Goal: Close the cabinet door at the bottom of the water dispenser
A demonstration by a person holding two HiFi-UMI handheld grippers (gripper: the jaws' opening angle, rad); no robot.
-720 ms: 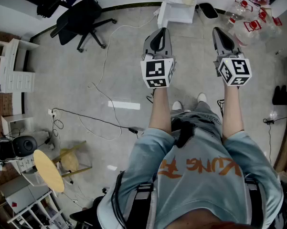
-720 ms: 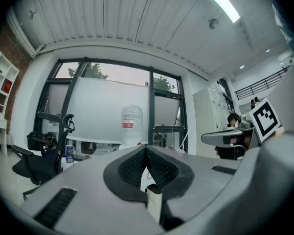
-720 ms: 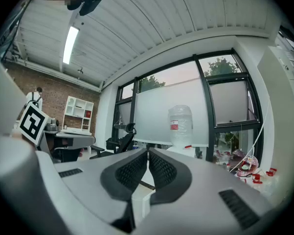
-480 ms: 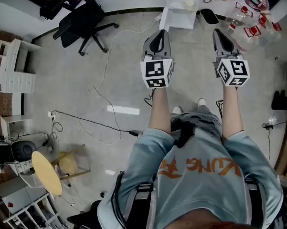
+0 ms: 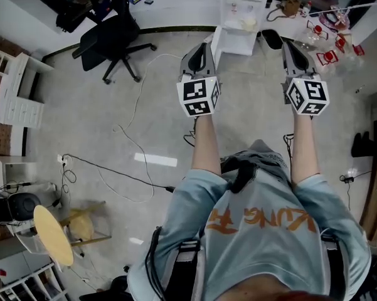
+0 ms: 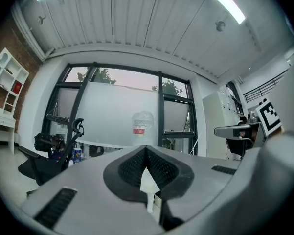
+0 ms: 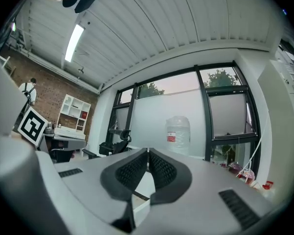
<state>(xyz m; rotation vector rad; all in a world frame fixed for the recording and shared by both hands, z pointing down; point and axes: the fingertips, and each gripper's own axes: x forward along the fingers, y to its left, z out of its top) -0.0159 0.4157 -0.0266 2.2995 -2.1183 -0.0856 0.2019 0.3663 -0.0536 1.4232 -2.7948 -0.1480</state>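
Note:
The white water dispenser (image 5: 242, 8) stands against the far wall, and its bottom cabinet door (image 5: 216, 44) hangs open toward the left. Both grippers are held out level in front of the person, short of the dispenser and touching nothing. My left gripper (image 5: 202, 47) points at the open door's edge; its jaws meet at the tips (image 6: 146, 149) with nothing between them. My right gripper (image 5: 290, 44) is right of the dispenser, its jaws shut (image 7: 147, 153) and empty. The clear water bottle (image 6: 143, 128) (image 7: 177, 132) on top shows in both gripper views.
A black office chair (image 5: 113, 33) stands to the left of the dispenser. Cables (image 5: 135, 140) trail over the grey floor. Plastic bottles with red parts (image 5: 329, 33) lie at the far right. White shelves (image 5: 15, 93) and a round wooden stool (image 5: 53, 234) stand at the left.
The person has stepped forward: the dispenser and its open door have come further into the head view. The left gripper has shifted a little left. Both stay shut.

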